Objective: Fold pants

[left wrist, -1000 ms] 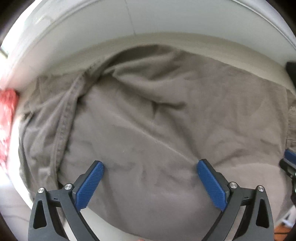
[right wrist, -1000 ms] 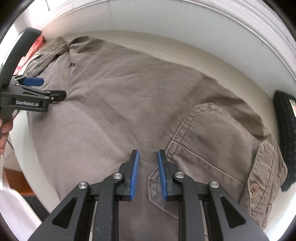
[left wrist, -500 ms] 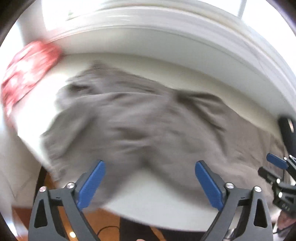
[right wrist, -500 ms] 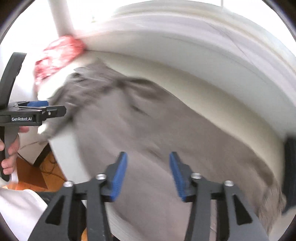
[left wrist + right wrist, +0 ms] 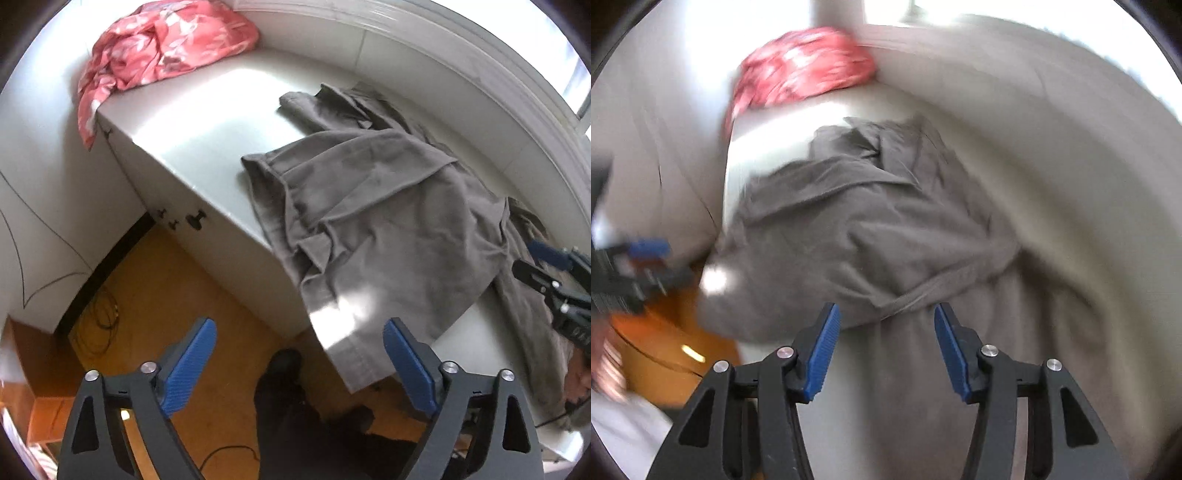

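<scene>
Both grippers pulled back from the pants (image 5: 376, 221); I saw it bunched on the desk (image 5: 192, 122).
Left gripper (image 5: 299, 358) fingers were wide apart, closing on nothing; right gripper (image 5: 886, 350) fingers half apart, closing, empty.

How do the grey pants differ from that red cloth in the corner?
The pants are plain grey-brown; the red cloth is pink-red with a pale print. The pants lie spread over the near part of the white surface, one leg end hanging over its edge; the red cloth sits bunched in the far corner, a bit drooping over the side. Both are crumpled, and neither gripper holds them.
</scene>
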